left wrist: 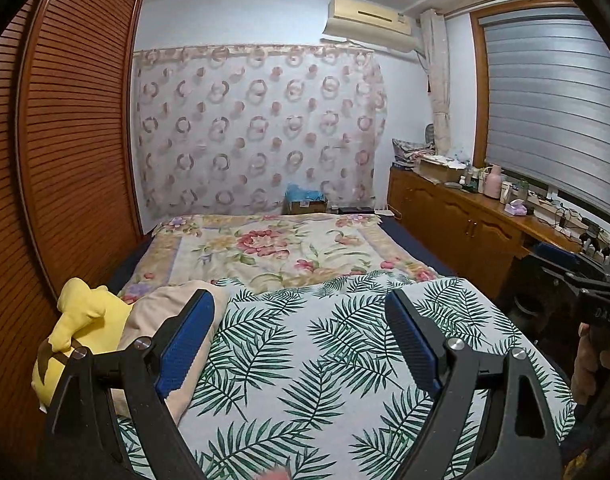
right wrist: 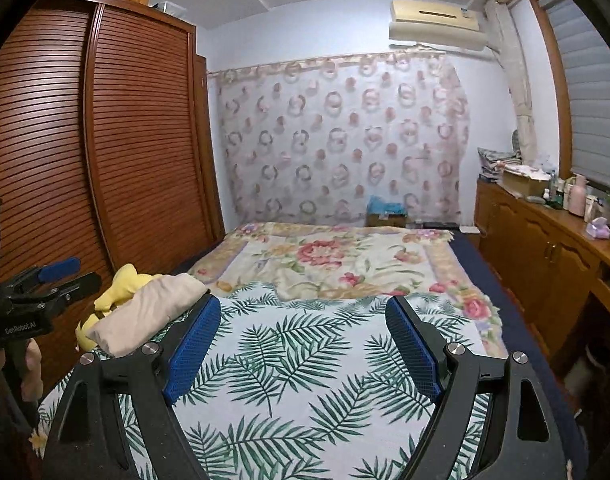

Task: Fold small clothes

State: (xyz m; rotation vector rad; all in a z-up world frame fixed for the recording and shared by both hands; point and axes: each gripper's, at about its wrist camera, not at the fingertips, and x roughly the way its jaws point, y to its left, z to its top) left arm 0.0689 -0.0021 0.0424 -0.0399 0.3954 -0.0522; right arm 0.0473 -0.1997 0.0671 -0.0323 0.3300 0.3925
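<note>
— Bedroom, bed point(left wrist: 401, 240) seen lengthwise. What covers it?

— Leaf-print sheet point(left wrist: 325, 344) across the near end, flowered blanket point(left wrist: 265, 248) over the far end. Slatted wardrobe point(left wrist: 73, 128) along the bed's left edge, wooden counter point(left wrist: 465, 216) along its right.

— Your tools?

— My left gripper point(left wrist: 299, 340) hangs over the leaf-print sheet, jaws spread wide, nothing between the blue pads point(left wrist: 185, 344). My right gripper point(right wrist: 303, 340) likewise: jaws apart, empty, above the same sheet.

— The clothes to fold?

— Beige cloth point(right wrist: 145, 312) lies bunched at the sheet's left edge, just beside my left tool's left pad in the left view. Cannot tell whether it is a garment. Yellow plush toy point(left wrist: 85, 320) touches it on the wardrobe side. Pink blur point(left wrist: 275, 474) at the left view's bottom edge, unidentifiable.
</note>
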